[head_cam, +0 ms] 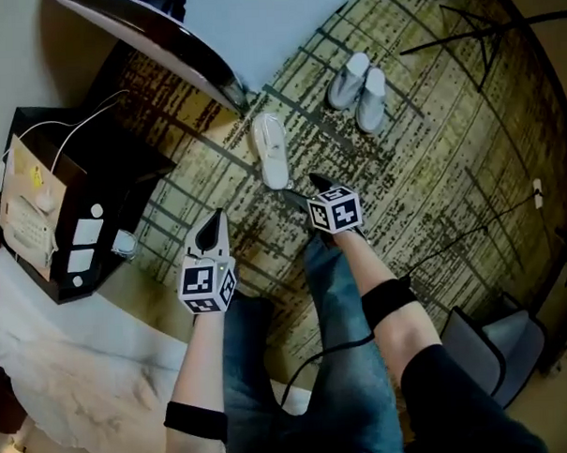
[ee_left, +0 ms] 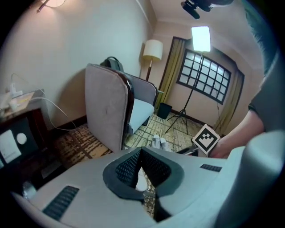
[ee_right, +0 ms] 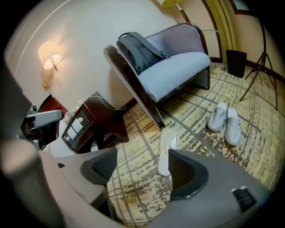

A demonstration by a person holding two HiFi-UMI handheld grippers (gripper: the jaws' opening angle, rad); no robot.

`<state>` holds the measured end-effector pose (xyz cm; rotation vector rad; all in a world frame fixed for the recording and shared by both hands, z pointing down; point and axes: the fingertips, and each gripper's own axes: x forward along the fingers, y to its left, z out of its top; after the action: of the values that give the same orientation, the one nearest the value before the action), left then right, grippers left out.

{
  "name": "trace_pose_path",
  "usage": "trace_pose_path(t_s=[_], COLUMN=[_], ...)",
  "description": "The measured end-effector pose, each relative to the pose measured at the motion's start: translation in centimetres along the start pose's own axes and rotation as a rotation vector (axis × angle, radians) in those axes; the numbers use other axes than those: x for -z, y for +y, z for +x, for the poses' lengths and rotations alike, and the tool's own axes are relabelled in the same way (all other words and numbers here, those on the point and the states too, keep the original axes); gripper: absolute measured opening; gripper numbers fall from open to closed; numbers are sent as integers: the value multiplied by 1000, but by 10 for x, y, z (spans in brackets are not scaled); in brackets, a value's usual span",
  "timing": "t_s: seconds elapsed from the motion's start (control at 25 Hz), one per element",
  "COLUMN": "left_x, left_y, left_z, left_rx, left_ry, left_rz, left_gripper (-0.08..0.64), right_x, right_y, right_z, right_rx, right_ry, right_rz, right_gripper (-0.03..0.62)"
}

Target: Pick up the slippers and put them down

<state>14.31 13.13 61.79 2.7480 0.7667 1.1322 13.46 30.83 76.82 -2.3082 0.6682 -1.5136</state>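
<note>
One white slipper in a clear wrapper [head_cam: 272, 148] lies flat on the patterned carpet, just past both grippers. A pair of grey-white slippers [head_cam: 357, 88] sits side by side farther off. My left gripper [head_cam: 215, 224] hangs low over the carpet, its jaws shut together with nothing held; through the slit below them the wrapped slipper [ee_left: 141, 181] shows. My right gripper [head_cam: 319, 184] is open, pads wide apart and bare. The wrapped slipper [ee_right: 167, 149] lies on the floor beyond its jaws, untouched, and the pair of slippers [ee_right: 225, 122] lies off to the right.
A blue-grey armchair [ee_right: 173, 71] with a bag on it stands behind the slippers. A dark nightstand [head_cam: 67, 211] with cables and a white bed [head_cam: 64, 362] are at the left. Tripod legs [head_cam: 481, 34] cross the carpet at the far right, by a bin [ee_left: 164, 110] and floor lamp [ee_left: 152, 49].
</note>
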Motion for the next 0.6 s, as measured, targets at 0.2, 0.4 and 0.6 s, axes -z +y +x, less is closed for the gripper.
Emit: trace_pose_path(t_s=[0.2, 0.4, 0.6], left_x=[78, 141, 181], left_y=[12, 22, 25], left_z=[101, 170, 220], left_rx=[18, 47, 67], left_ry=[20, 50, 63], left_rz=[6, 21, 46], left_gripper=[3, 3, 3], right_x=[51, 86, 99], right_y=[-61, -96, -122], right_z=[87, 156, 205], right_rx=[-57, -118, -153], right_ry=[40, 58, 13], right_rz=[52, 72, 163], right_gripper=[383, 382, 380])
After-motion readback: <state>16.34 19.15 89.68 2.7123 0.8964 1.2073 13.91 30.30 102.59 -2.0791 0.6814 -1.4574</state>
